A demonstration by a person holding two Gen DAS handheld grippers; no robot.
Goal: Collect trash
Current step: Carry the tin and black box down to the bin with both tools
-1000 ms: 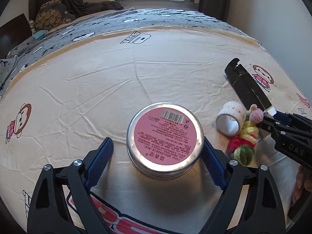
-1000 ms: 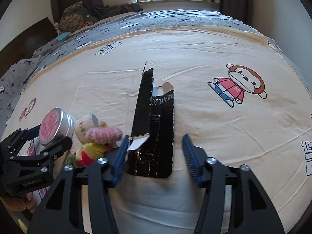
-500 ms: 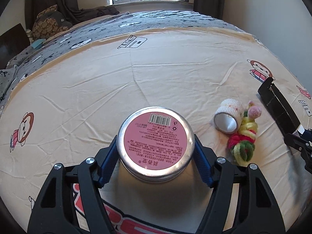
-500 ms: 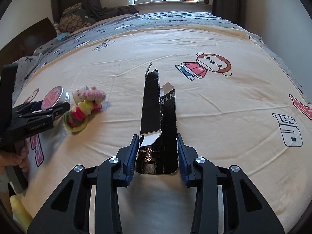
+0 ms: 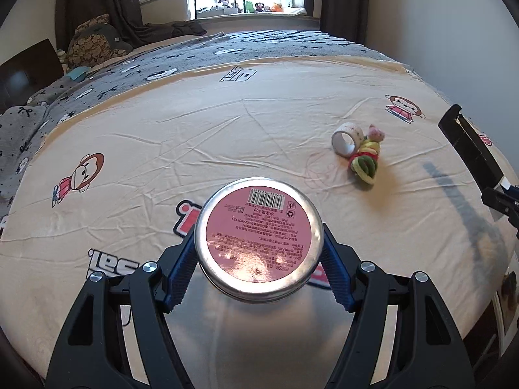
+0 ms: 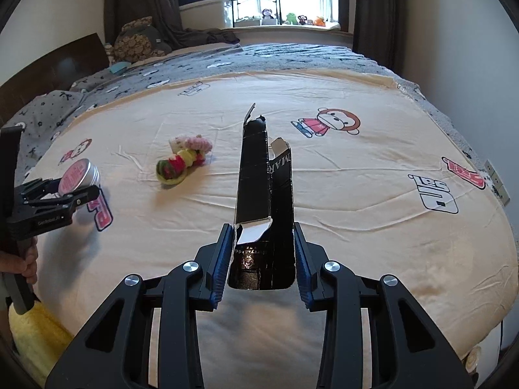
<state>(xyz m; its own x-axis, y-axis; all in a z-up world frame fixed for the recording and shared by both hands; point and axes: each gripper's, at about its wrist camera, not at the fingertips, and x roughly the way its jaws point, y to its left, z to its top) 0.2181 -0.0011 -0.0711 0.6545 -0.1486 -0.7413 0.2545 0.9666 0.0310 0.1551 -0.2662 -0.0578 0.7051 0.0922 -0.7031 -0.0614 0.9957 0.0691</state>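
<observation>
1. The bed (image 5: 227,123) lies mostly bare; its far edge meets a grey blanket (image 5: 259,42).
2. One round tin (image 5: 259,236), clamped in the left gripper (image 5: 259,259) jaws, is lifted off the bed.
3. One torn black carton (image 6: 264,201), clamped in the right gripper (image 6: 262,259) jaws.
4. One tape roll (image 5: 346,134) touches one knitted toy (image 5: 366,159), both on the bed.

Shiny metal tin (image 5: 259,238), glossy black cardboard box (image 6: 264,201), creased matt cloth sheet (image 5: 194,136)

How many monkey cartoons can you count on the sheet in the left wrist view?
2. One monkey is on the left of the sheet; the other monkey is at the far right. The tin may hide others.
</observation>
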